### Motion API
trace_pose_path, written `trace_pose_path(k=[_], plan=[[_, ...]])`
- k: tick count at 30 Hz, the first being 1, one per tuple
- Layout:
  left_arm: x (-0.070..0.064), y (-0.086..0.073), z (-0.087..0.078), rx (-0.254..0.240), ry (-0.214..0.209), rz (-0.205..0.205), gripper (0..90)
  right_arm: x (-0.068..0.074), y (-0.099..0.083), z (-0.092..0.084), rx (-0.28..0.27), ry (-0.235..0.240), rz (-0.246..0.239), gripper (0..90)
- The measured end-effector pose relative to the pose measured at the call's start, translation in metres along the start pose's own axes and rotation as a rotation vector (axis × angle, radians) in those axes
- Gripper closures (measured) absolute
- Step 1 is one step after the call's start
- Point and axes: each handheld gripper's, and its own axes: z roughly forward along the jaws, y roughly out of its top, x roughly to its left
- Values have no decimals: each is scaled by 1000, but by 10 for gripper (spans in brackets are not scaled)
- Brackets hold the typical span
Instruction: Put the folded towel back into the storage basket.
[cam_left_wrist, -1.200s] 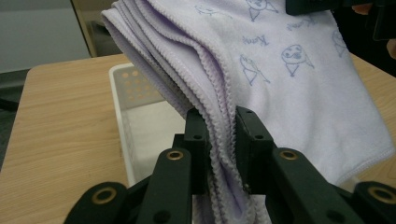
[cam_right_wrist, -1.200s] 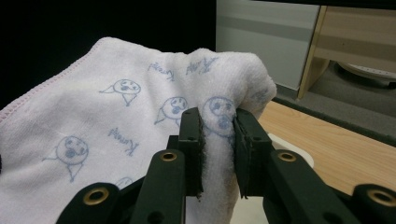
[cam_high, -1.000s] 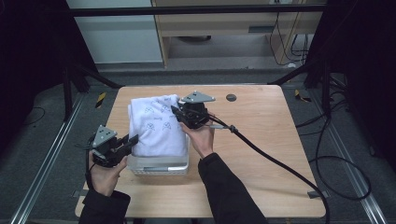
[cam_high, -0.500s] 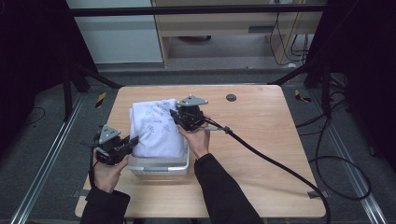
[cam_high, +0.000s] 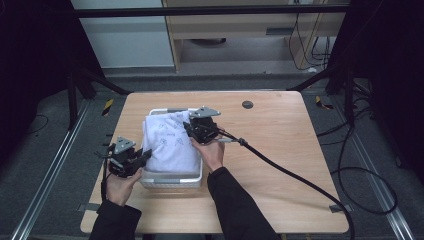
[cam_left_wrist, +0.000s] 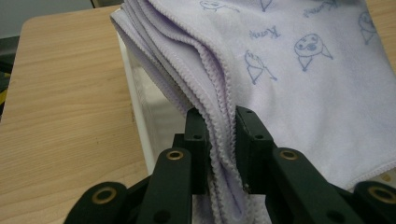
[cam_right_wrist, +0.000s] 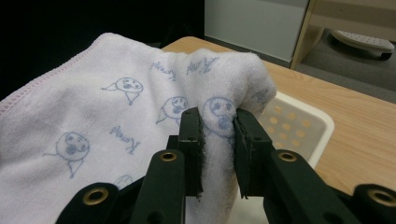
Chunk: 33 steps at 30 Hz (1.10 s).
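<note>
High view: I have both hand-held grippers on the folded towel (cam_high: 167, 145), which lies over the white basket (cam_high: 172, 181) on the surface (cam_high: 280, 150). The left hand-held gripper (cam_high: 142, 157) meets the towel at the basket's near-left corner; the right hand-held gripper (cam_high: 191, 131) meets it at the basket's far-right side. Judged step: lowering the folded towel into the basket. Against the frame 1.0 s ago, the towel and both hand-held grippers sit nearer the basket's near edge, and the right one is lower over the basket.

Left gripper view: the left hand-held gripper (cam_left_wrist: 219, 140) has its jaws nearly together, clamping the stacked, stitched edges of the towel (cam_left_wrist: 299, 70). The basket (cam_left_wrist: 135, 100) wall shows just beside and below the layers. I count at least 4 edges, but cannot be sure.

Right gripper view: the right hand-held gripper (cam_right_wrist: 218, 140) pinches a raised fold of the towel (cam_right_wrist: 93, 126), jaws narrow. The perforated basket (cam_right_wrist: 299, 123) floor lies behind the fold.

Next move, in my judgement: lower both ends level until the towel rests inside the basket walls, then open both together so the fold does not spring apart.
</note>
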Motion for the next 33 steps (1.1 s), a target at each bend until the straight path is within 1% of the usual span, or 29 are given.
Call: trace_pose_path(k=[9, 13, 16, 20, 22, 24, 25, 26, 27, 29, 33], plan=[[0, -4, 9, 31, 11, 5, 752, -2, -11, 12, 30, -3, 9, 746], [0, -6, 12, 44, 14, 8, 751, -2, -14, 15, 42, -11, -1, 743], [0, -7, 15, 53, 16, 8, 750, -2, -16, 17, 46, -11, 3, 741], [0, -8, 19, 63, 17, 12, 745, -2, -19, 21, 61, -20, -5, 727], [0, -9, 21, 83, 28, 19, 723, -3, -20, 23, 65, -24, -9, 699], [0, -10, 22, 79, 38, 16, 702, -4, -22, 24, 81, -29, -17, 667], [0, -9, 21, 77, 40, 21, 701, -4, -22, 24, 80, -41, -31, 645], [0, -9, 19, 58, 45, 15, 691, -4, -23, 24, 75, -50, -38, 626], [0, -8, 18, 56, 46, 19, 673, -5, -22, 22, 68, -55, -42, 605], [0, -6, 15, 37, 47, 13, 642, -6, -20, 20, 56, -60, -44, 602], [0, -5, 11, 19, 42, 3, 629, -7, -14, 12, 26, -65, -46, 580]])
